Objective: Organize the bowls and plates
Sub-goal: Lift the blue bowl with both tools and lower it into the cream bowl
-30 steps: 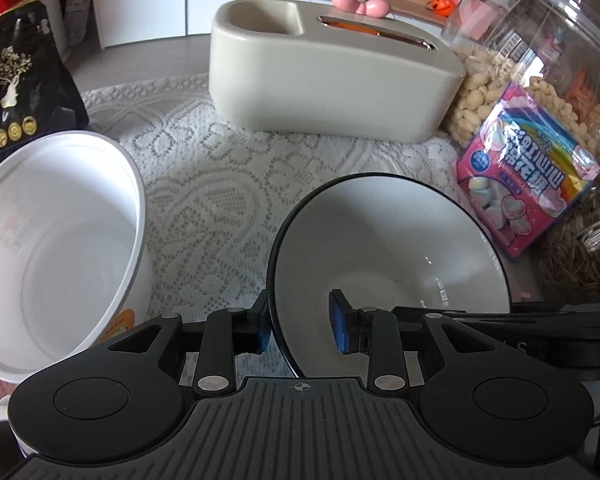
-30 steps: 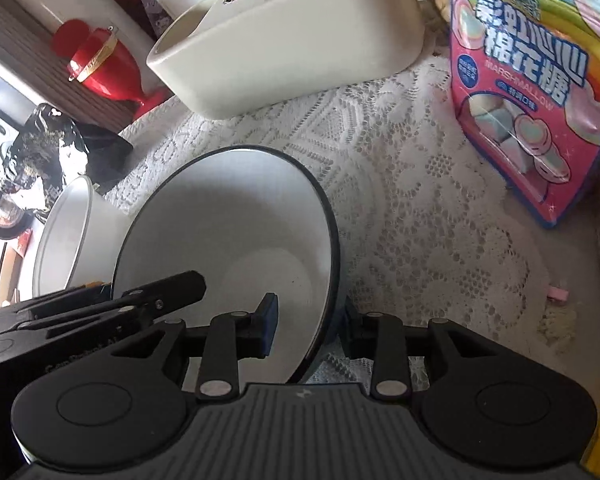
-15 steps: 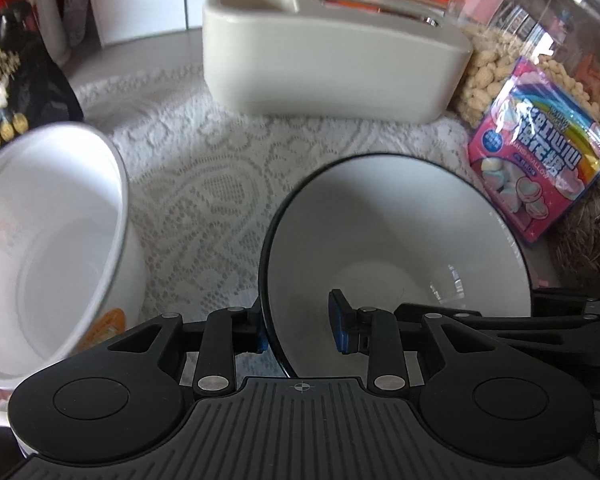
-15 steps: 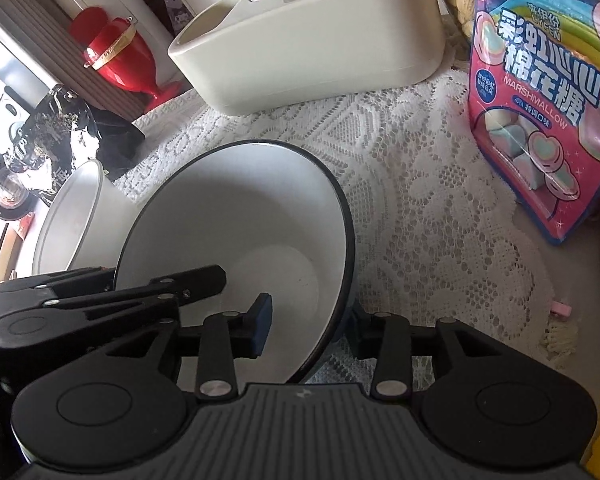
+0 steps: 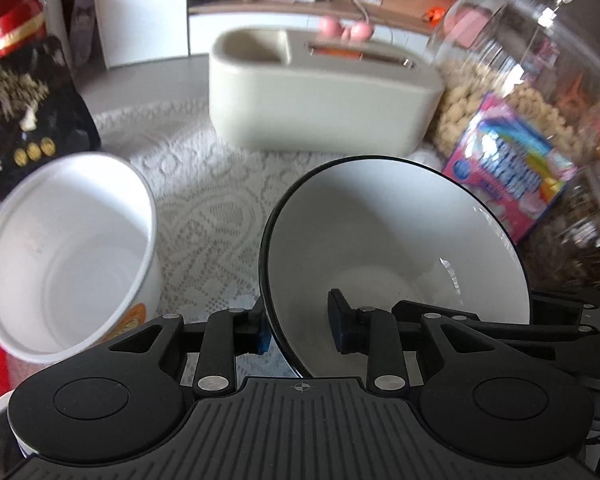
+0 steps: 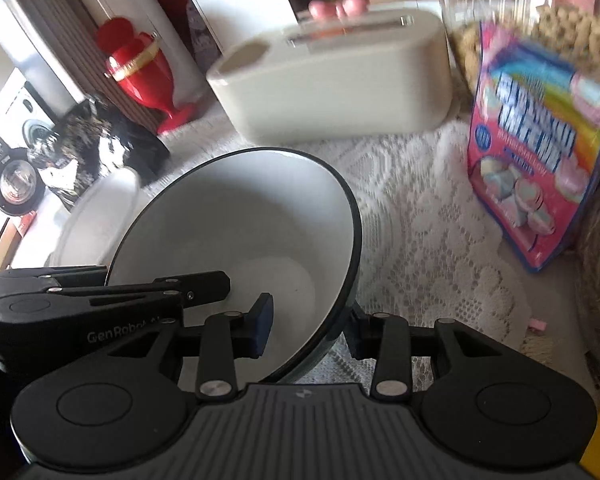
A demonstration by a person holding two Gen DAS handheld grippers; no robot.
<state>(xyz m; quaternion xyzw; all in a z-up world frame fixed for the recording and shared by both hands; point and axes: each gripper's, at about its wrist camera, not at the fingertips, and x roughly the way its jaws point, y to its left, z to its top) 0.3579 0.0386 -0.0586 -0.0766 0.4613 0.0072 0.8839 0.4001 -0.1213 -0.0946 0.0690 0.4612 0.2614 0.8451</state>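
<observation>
**Desk:** What was nearest the lens, and how did the tools stand?

**Photographer:** The left gripper [image 5: 299,328] straddled the near-left rim of the black-rimmed bowl [image 5: 384,236], one blue pad outside the wall and one inside. The outer pad sat against the rim; a gap showed at the inner one, so a firm grip could not be confirmed. The right gripper [image 6: 308,330] straddled the opposite rim of the same bowl [image 6: 240,232], its inner pad clearly off the wall and its outer finger mostly hidden behind the bowl. Both were set at a middling width.

**Desk:** Where was the bowl itself?

**Photographer:** Tilted between the two tools over the lace cloth [image 5: 204,216]. Its underside was hidden, so whether it touched the cloth could not be told.

**Desk:** And beside it?

**Photographer:** A deep white bowl [image 5: 66,256] stood to the left, apart from the first, its lower edge cut off by the gripper body. In the right wrist view it was only a pale blur [image 6: 100,216].

**Desk:** Farther back?

**Photographer:** A pink marshmallow bag [image 6: 536,156] leaned at the right, lettering smeared. Behind it stood a clear jar [image 5: 520,80] of pale snacks, partly out of frame. A cream container [image 5: 320,92] sat across the back, with a red vase [image 6: 140,68] and a black patterned packet [image 5: 24,120] at far left
</observation>
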